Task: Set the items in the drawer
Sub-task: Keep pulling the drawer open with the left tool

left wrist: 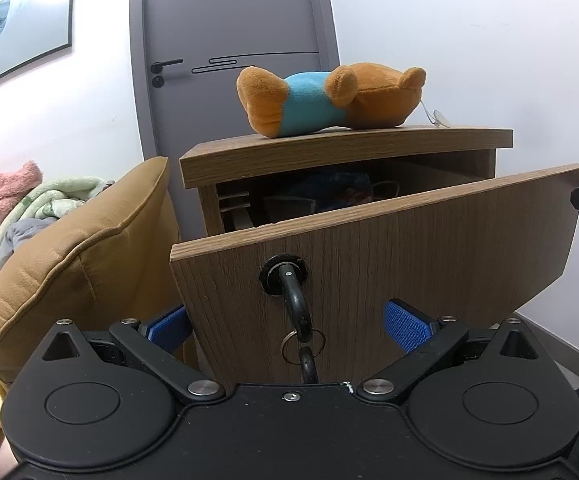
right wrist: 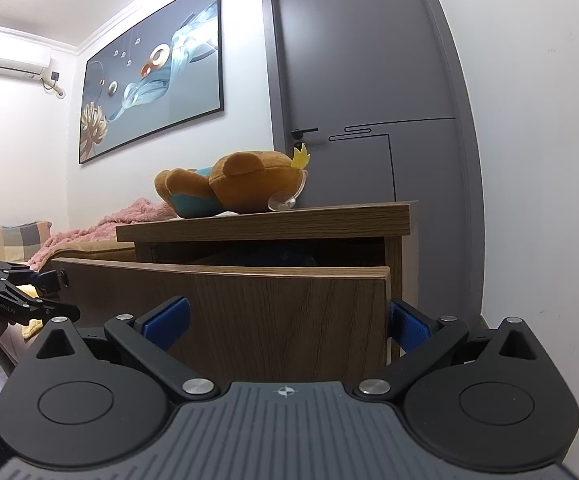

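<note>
A brown plush bear (left wrist: 329, 100) is seen lying on a wooden nightstand (left wrist: 345, 148) above its part-open drawer (left wrist: 389, 248). The left gripper (left wrist: 289, 326) and the right gripper (right wrist: 289, 326) are both held spread apart, gripping nothing, before the drawer front.

- Right gripper (right wrist: 287, 326): jaws spread wide, blue pads on either side of the drawer front (right wrist: 225, 312); the right pad sits just past the front's right edge.
- Drawer: pulled partly out of the wooden nightstand (right wrist: 265, 222), dark gap above the front.
- Plush bear (right wrist: 233, 186): lying on its side on the nightstand top, near the left edge; clear suction cup (right wrist: 283, 202) hangs at its head.
- Left gripper (right wrist: 51, 282): at the drawer front's left end, by the keyhole; jaw state unclear.
- Background: grey door (right wrist: 361, 80), framed picture (right wrist: 153, 88), air conditioner (right wrist: 9, 60), pink blanket (right wrist: 89, 232).
</note>
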`<state>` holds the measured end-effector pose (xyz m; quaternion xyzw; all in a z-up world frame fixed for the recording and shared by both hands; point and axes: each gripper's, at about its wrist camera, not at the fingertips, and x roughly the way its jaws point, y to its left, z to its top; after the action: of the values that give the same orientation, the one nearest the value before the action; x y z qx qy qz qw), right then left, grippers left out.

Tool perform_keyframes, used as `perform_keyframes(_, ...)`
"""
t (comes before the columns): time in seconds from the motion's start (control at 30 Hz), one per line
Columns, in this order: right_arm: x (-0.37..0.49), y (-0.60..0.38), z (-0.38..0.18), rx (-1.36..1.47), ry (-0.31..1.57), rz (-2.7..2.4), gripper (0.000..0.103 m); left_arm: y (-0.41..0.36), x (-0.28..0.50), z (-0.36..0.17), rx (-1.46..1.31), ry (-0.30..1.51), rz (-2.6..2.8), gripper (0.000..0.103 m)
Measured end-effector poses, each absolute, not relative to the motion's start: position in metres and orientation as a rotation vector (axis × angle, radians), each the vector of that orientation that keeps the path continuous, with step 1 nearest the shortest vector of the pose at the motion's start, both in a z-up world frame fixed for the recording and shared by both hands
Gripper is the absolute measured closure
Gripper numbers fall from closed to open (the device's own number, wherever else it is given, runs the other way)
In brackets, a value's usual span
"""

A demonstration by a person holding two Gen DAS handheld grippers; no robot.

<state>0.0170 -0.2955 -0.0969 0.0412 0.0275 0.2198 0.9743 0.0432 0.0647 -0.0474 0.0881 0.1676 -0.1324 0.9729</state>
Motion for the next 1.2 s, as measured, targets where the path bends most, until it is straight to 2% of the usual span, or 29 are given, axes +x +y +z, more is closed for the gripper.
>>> perform_keyframes(1.2, -0.063, -0.288, -0.099, 0.022, 0.059, 0.456, 0.0, 0.066, -0.047, -0.057, 0.175, 0.282, -0.257, 0.003)
